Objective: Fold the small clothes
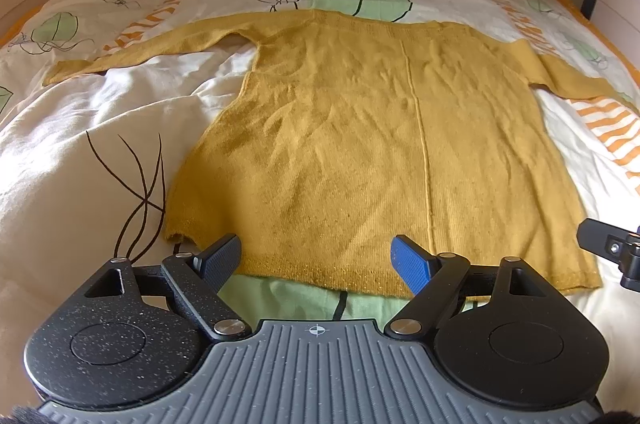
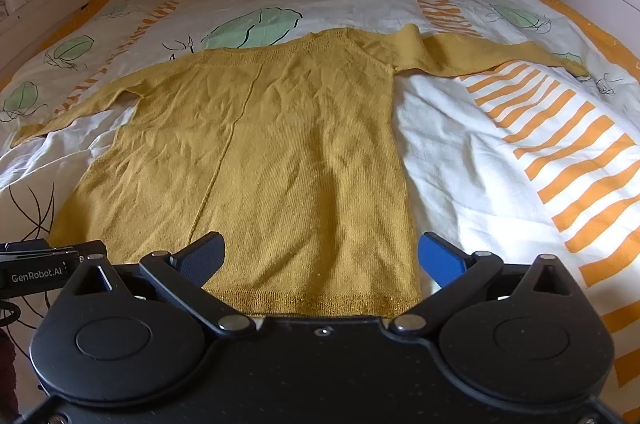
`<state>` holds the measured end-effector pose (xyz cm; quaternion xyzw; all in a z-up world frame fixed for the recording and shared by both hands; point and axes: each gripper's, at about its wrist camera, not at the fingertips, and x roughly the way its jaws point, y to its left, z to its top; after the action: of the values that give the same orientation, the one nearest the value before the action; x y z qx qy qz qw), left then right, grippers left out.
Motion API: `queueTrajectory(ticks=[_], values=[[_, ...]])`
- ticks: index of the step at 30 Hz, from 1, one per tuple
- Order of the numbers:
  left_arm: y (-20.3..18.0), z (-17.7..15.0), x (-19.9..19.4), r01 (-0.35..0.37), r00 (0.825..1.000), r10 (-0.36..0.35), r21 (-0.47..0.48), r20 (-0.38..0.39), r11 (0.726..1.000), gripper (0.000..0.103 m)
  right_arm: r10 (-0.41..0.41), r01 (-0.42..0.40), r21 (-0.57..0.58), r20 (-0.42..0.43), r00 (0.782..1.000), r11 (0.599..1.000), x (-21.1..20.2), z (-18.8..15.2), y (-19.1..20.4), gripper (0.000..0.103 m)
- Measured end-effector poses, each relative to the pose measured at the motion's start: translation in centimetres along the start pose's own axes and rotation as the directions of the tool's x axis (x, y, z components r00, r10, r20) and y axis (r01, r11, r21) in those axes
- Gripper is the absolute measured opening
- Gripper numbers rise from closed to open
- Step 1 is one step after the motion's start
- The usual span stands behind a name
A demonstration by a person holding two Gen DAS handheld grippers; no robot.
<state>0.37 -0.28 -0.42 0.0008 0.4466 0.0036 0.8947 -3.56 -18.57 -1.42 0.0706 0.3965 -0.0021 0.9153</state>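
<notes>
Currently both tools sit at the hem end of the mustard sweater [image 1: 360,128], which lies flat, sleeves out, on the patterned duvet [image 1: 80,152]. Left gripper [image 1: 316,260]: jaws spread wide, nothing between them, poised at the hem's 7 o'clock corner region. Right gripper [image 2: 320,256]: jaws likewise spread and empty, straddling the hem near the 5 o'clock corner; its tip shows at the 3 o'clock edge of the left view.

Risks, as judged:
- Duvet is soft and rumpled under the garment. A low pinch at the hem could catch duvet cover along with knit, dragging both.
- Knit looks thin, loose and limp. Lifting one corner ahead of the other would likely skew the body and pull the fold off square.
- Pinching only the top layer would separate front from back and leave a bag in the fold.
- Left sleeve [image 1: 140,48] runs out toward 10 o'clock, right sleeve [image 2: 492,56] toward 2 o'clock; both may trail or bunch if the body is folded first.

Materials: fine-gauge knit, matte, creased across the body, a raised seam running 12 to 6 o'clock, ribbed hem band with a faint glint. Duvet is smooth cotton, printed with green leaves and orange stripes. Finger pads are textured, one black, one blue.
</notes>
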Motion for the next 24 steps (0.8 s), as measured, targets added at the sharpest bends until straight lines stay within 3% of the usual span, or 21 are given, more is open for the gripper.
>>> queueTrajectory(ticks=[24], values=[[0.34,0.14,0.62,0.000,1.000,-0.001,-0.013,-0.024,1.000,0.081,0.015,-0.014,0.012,-0.025,1.000,1.000,0.70,-0.06,0.39,0.102]])
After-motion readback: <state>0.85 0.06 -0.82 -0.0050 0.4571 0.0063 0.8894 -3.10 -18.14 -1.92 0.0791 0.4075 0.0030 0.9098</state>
